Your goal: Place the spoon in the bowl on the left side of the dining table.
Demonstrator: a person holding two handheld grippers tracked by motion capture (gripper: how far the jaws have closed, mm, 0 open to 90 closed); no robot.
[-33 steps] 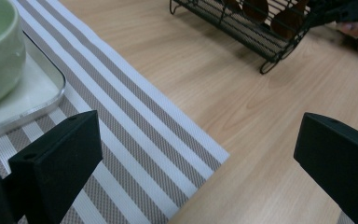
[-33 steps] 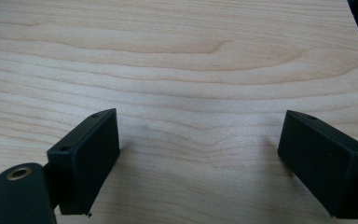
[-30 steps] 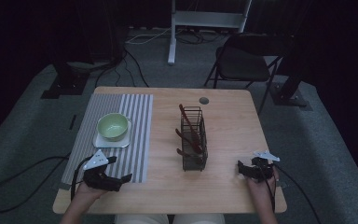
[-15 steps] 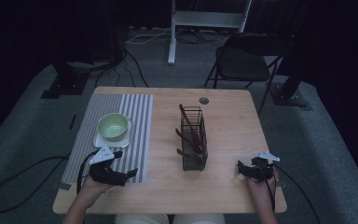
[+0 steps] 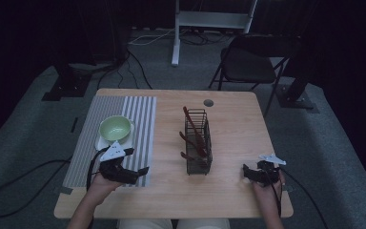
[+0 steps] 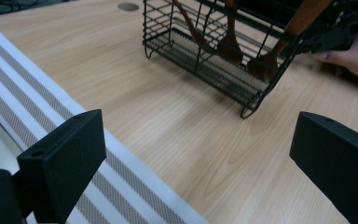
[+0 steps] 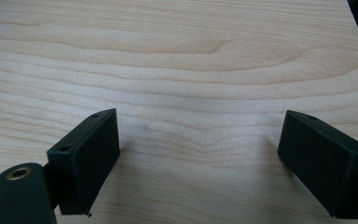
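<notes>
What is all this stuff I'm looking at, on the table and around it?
Table: one, light wood, centre.
Placemat: one, grey-and-white striped, table's left part.
Bowl: one, pale green, on the placemat.
White dish: one, under the bowl.
Wire basket: one, black, mid-table.
Wooden utensils: about three, reddish brown, in the basket.
Folding chair: one, black, beyond the table.
White stand: one, at the back.
Cables: several, black, on the floor.
Left gripper: one, black, fingers open, over the placemat's near edge.
Right gripper: one, black, fingers open, near right of the table.
</notes>
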